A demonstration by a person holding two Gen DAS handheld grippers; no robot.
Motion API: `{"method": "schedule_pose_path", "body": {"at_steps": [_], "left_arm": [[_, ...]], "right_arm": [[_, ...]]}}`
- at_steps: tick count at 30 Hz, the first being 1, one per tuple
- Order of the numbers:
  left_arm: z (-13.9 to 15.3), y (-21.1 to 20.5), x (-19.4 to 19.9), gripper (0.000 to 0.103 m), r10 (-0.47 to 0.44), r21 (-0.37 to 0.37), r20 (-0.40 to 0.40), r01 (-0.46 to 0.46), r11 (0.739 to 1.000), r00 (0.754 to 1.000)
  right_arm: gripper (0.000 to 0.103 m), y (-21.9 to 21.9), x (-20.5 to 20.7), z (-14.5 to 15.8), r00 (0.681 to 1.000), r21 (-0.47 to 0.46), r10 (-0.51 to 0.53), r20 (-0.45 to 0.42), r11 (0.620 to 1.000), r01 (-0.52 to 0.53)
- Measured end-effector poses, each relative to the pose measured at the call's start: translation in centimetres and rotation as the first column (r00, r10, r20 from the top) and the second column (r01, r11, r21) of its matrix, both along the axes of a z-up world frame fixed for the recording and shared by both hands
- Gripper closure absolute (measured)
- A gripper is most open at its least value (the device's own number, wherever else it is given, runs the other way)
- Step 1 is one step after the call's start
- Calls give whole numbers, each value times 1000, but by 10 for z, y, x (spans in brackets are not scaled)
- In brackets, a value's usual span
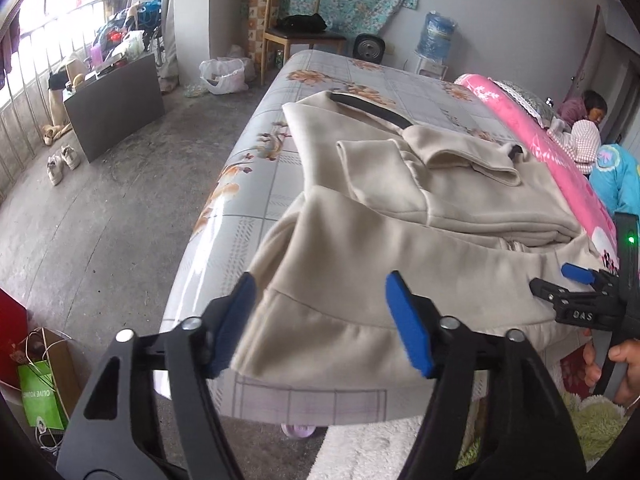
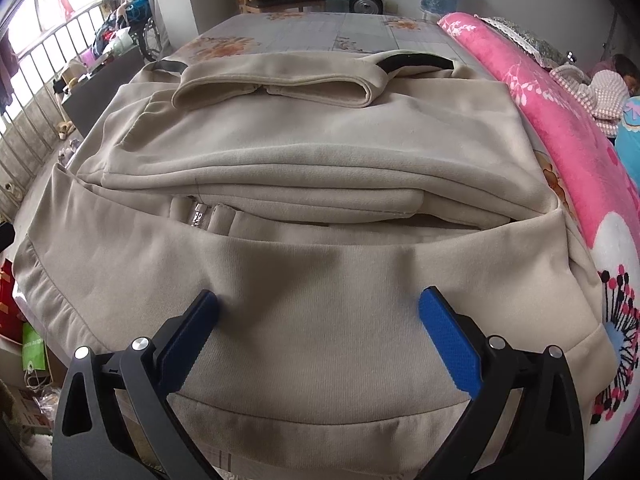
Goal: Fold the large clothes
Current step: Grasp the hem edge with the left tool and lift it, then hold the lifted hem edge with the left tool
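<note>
Beige fleece jacket (image 1: 400,240), soft and matte, spread partly folded over the middle of the bed (image 1: 256,216); sleeves laid across the body in thick rounded rolls, a black collar band (image 1: 372,110) at the far edge, a metal zip (image 2: 198,216) glinting in the central fold. Ribbed hem (image 1: 320,344) gathered at lower centre of the left wrist view, bulging between the blue pads of the left gripper (image 1: 320,322); jaws partly apart, left pad against the cloth, right pad just beside it, no clear clamp. In the right wrist view, right gripper (image 2: 318,338) at lower centre, jaws wide apart, textured blue pads resting on the smooth hem panel without pinching it. At the right edge of the left wrist view, the same gripper's black plastic frame with a green light, a hand (image 1: 616,364) wrapped round its grip below.

Under the jacket, glossy grey checked bed cover with orange flower print. Along the right, fluffy pink floral blanket (image 2: 560,128). Upper centre, wooden chair (image 1: 298,20); beside it a blue water bottle (image 1: 436,32). Left, rough grey concrete floor (image 1: 100,220), white shoes (image 1: 62,162), a white plastic bag (image 1: 222,76).
</note>
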State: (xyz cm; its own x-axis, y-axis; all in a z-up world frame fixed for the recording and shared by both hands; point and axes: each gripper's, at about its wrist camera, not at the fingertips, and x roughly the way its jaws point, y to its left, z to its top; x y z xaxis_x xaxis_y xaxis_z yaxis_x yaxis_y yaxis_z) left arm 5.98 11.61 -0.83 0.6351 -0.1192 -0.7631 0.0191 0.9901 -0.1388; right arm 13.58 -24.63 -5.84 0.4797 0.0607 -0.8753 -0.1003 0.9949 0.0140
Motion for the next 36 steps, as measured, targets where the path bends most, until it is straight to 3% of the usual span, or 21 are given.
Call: {"method": "schedule_pose_path", "body": {"at_steps": [4,10,14,20,24,27,29,32,36], "left_arm": [[-12,11,15,60,-15,-51,-74,11,999,997],[-26,20,29,61,-43,-99,-121,31,995,992],[-25,27,38,62,-74,-193,-120,50,980,990],[-34,18,54,62,-80,-102,-168,63,993,983],[-33,22,58,62,-80,-145,-157,57,988,984],[-23,25,51,62,-117,-209,-101,94,973,988],[-18,22,47,62,-139,-196,-69,124,973,988],[-24,12,52,60,-149,-139,-92,135,981,985],[-27,15,57,60,-132,-198,-78,115,973,988]], "right_arm": [[6,1,0,0,1000,-2,-13,-4,1000,13],[6,1,0,0,1000,-3,-21,-11,1000,21],[6,1,1,1,1000,-4,-20,-17,1000,20],[6,0,1,0,1000,-3,-21,-10,1000,21],[6,1,1,1,1000,-4,-21,-15,1000,21],[6,1,1,1,1000,-3,-21,-14,1000,21],[6,1,1,1,1000,-4,-21,-13,1000,21],[6,1,0,1,1000,-3,-22,-11,1000,22],[6,1,-1,1,1000,-3,-23,-4,1000,23]]}}
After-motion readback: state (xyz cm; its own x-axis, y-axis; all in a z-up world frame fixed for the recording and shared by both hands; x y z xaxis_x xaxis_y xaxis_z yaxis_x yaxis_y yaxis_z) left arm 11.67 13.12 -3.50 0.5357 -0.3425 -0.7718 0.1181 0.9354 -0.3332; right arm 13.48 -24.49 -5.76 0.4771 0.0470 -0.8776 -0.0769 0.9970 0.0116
